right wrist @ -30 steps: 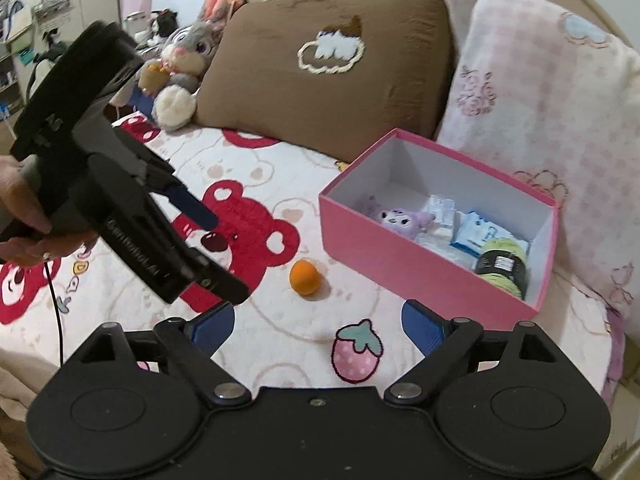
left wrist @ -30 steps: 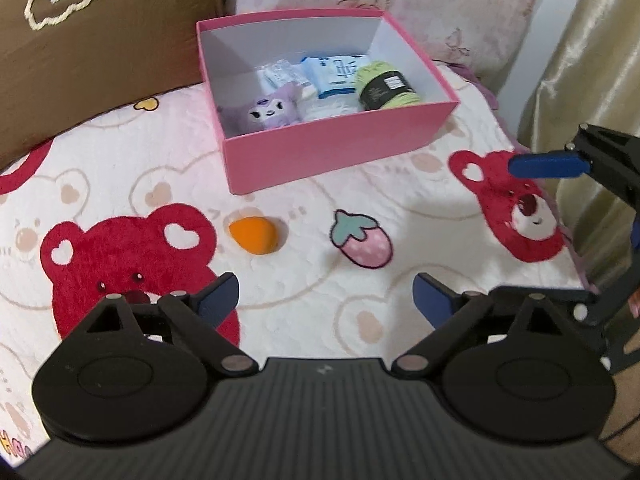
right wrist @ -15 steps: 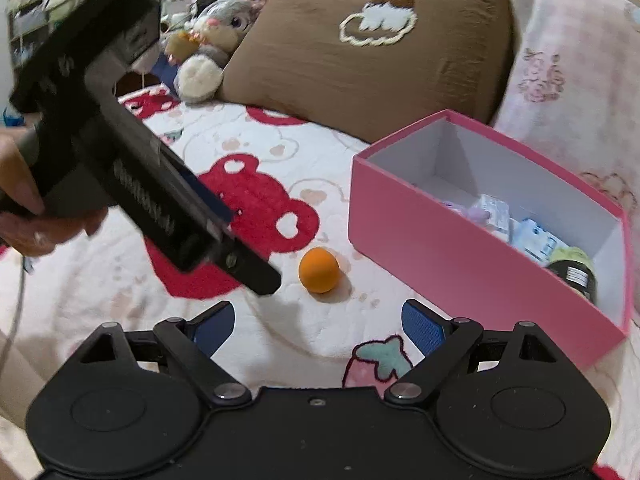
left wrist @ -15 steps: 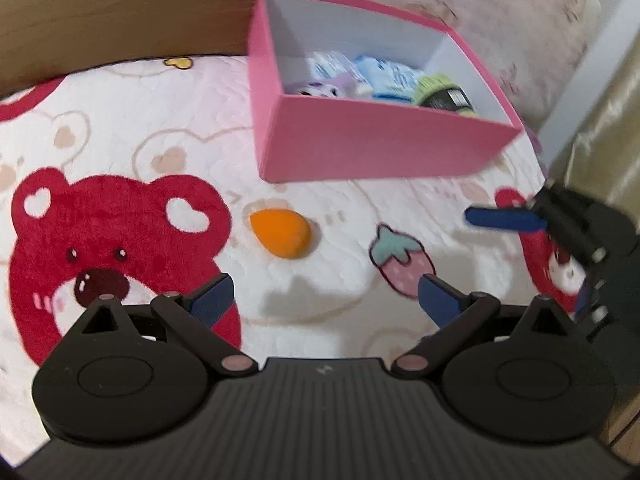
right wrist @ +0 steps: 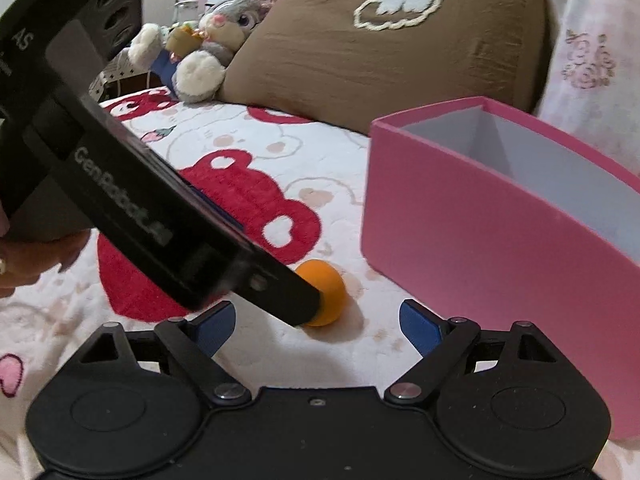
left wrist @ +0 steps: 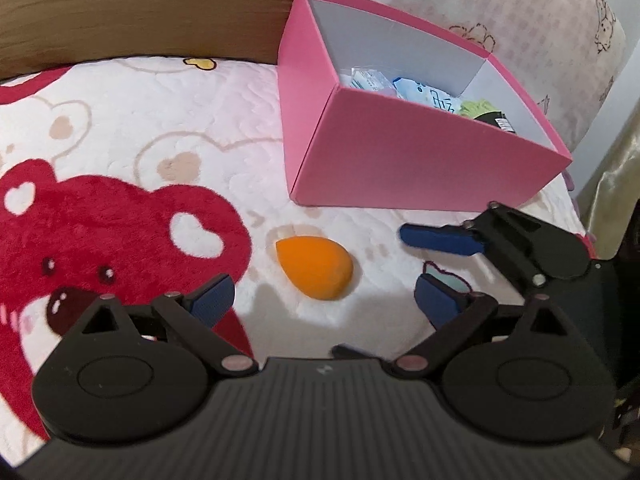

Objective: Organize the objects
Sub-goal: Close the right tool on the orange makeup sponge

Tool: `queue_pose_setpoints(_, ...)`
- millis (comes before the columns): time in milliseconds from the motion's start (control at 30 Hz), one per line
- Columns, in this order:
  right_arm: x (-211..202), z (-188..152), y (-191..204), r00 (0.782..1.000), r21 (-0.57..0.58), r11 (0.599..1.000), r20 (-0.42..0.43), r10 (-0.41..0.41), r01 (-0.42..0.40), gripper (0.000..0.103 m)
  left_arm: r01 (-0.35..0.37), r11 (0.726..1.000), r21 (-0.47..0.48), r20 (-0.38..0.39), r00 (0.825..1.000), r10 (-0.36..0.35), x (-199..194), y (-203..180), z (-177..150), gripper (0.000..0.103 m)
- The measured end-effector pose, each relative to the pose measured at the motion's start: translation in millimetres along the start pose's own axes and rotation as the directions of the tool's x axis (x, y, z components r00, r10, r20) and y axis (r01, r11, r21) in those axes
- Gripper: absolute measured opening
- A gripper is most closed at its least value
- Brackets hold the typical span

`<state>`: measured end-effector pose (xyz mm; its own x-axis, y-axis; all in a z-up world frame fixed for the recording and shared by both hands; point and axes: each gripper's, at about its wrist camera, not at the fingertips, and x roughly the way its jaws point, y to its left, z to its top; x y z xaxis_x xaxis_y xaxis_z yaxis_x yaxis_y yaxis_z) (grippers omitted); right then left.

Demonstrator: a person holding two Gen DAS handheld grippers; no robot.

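Observation:
An orange egg-shaped sponge (left wrist: 314,267) lies on the bear-print blanket in front of the pink box (left wrist: 404,160). My left gripper (left wrist: 324,298) is open, low over the blanket, with the sponge just ahead between its fingers. My right gripper (right wrist: 316,320) is open and empty, close behind the sponge (right wrist: 326,292); the left gripper's body partly hides the sponge in the right wrist view. The right gripper's blue finger (left wrist: 440,238) shows in the left wrist view, to the right of the sponge. The box holds several small packets and a green roll (left wrist: 486,110).
A brown pillow (right wrist: 400,40) and a pink patterned pillow (left wrist: 500,20) stand behind the box (right wrist: 500,232). A grey plush rabbit (right wrist: 212,36) sits at the far left of the bed. A gold curtain (left wrist: 616,168) hangs at the right edge.
Both grippers have moved down and closer to the orange sponge. The left gripper now has the sponge between its open fingers. Both stay open.

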<state>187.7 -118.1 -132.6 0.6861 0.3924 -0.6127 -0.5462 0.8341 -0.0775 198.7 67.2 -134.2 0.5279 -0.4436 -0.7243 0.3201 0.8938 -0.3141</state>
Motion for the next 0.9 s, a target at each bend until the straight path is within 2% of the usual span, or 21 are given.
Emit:
queue_pose_setpoints(100, 12.8, -3.6, 2.2, 1.0, -0.003, 1.0, -0.011, 0.016, -0.016, 0.088, 0.004, 1.0, -0.021, 0.006, 1.0, -0.004, 9.3, 3.1, -0.4, 0.097)
queue_pose_setpoints(267, 25.0, -7.9, -0.3, 0.999, 0.049, 0.998, -0.024, 0.039, -0.038, 0.08, 0.036, 0.993, -0.115, 0.007, 0.999, -0.036, 20.3, 14.5, 0.7, 0.094)
queue_pose_setpoints(300, 26.0, -8.1, -0.9, 0.999, 0.058, 0.998, -0.024, 0.038, -0.036, 0.08, 0.046, 0.99, -0.132, 0.009, 0.999, -0.045, 21.3, 16.7, 1.0, 0.09)
queue_pose_setpoints(367, 26.8, -8.2, -2.6, 0.999, 0.075, 0.996, -0.016, 0.041, -0.04, 0.076, 0.062, 0.987, -0.151, 0.013, 0.998, -0.06, 22.5, 19.3, 0.8, 0.076)
queue_pose_setpoints(400, 27.0, -8.2, -3.2, 0.999, 0.082, 0.996, -0.014, 0.044, -0.042, 0.068, 0.062, 0.986, -0.155, 0.014, 0.998, -0.061, 23.2, 19.7, 0.4, 0.062)
queue_pose_setpoints(433, 27.6, -8.0, -3.4, 0.999, 0.085, 0.996, -0.017, 0.042, -0.04, 0.063, 0.062, 0.985, -0.159, 0.01, 0.998, -0.061, 24.5, 19.8, -0.1, 0.052)
queue_pose_setpoints(500, 27.2, -7.9, -3.0, 0.999, 0.087, 0.996, -0.022, 0.032, -0.03, 0.047, 0.072, 0.982, -0.175, 0.004, 0.997, -0.073, 26.8, 20.8, -1.1, 0.045)
queue_pose_setpoints(567, 24.6, -7.7, -3.3, 1.0, 0.096, 0.995, -0.022, 0.017, -0.015, 0.039, 0.065, 0.981, -0.18, 0.008, 0.998, -0.064, 26.7, 20.2, -3.1, 0.04)
queue_pose_setpoints(733, 11.7, -7.8, -2.1, 1.0, 0.131, 0.991, -0.02, 0.012, -0.01, 0.038, 0.088, 0.979, -0.184, 0.015, 0.996, -0.087, 20.2, 15.9, -5.8, 0.039)
queue_pose_setpoints(900, -3.4, -8.3, -1.2, 1.0, 0.161, 0.987, -0.026, 0.009, -0.005, 0.038, 0.088, 0.986, -0.144, 0.0, 0.996, -0.089, 12.6, 1.4, -5.6, 0.039)
